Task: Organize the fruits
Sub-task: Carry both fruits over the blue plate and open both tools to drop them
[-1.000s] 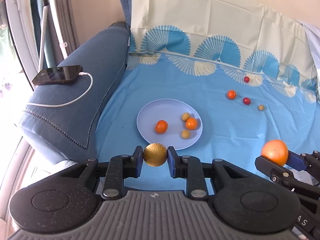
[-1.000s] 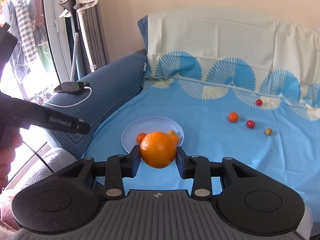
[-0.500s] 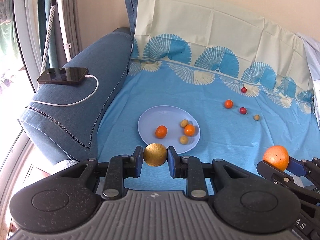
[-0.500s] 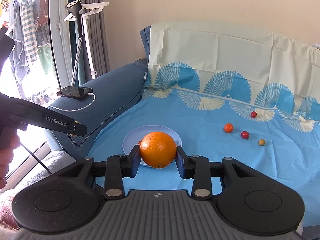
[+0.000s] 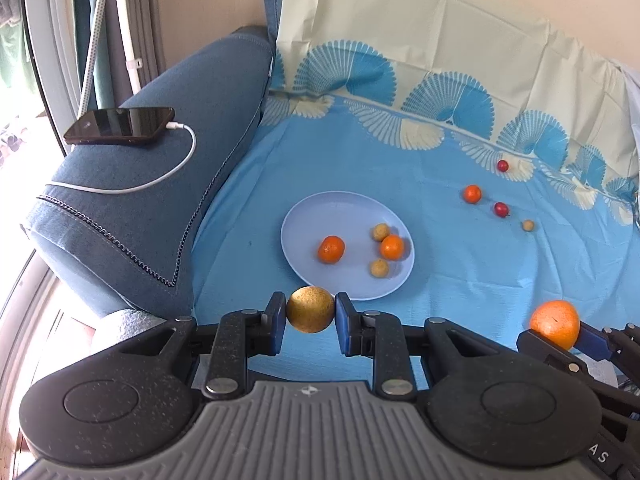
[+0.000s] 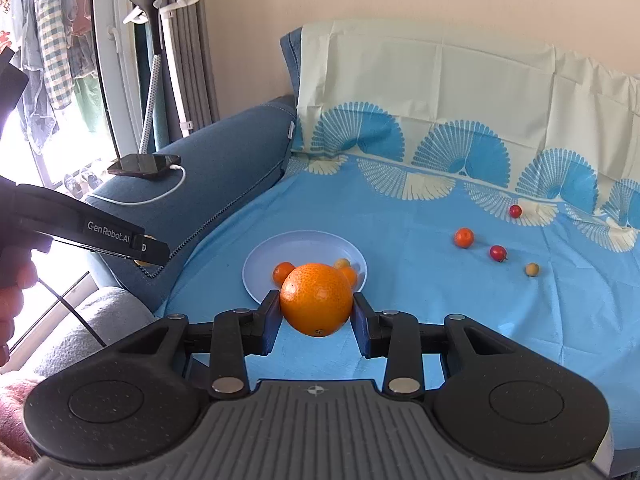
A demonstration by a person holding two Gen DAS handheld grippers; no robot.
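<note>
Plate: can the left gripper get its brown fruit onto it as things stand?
Probably yes. The left gripper, shut on the brown fruit, is at the plate's near rim; nothing lies between, and the plate's left half is bare.

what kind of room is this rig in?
Probably a home living room or bedroom: a blue sofa armrest with a phone charging on it, a printed sheet spread over the seat, and laundry hanging outside the window.
</note>
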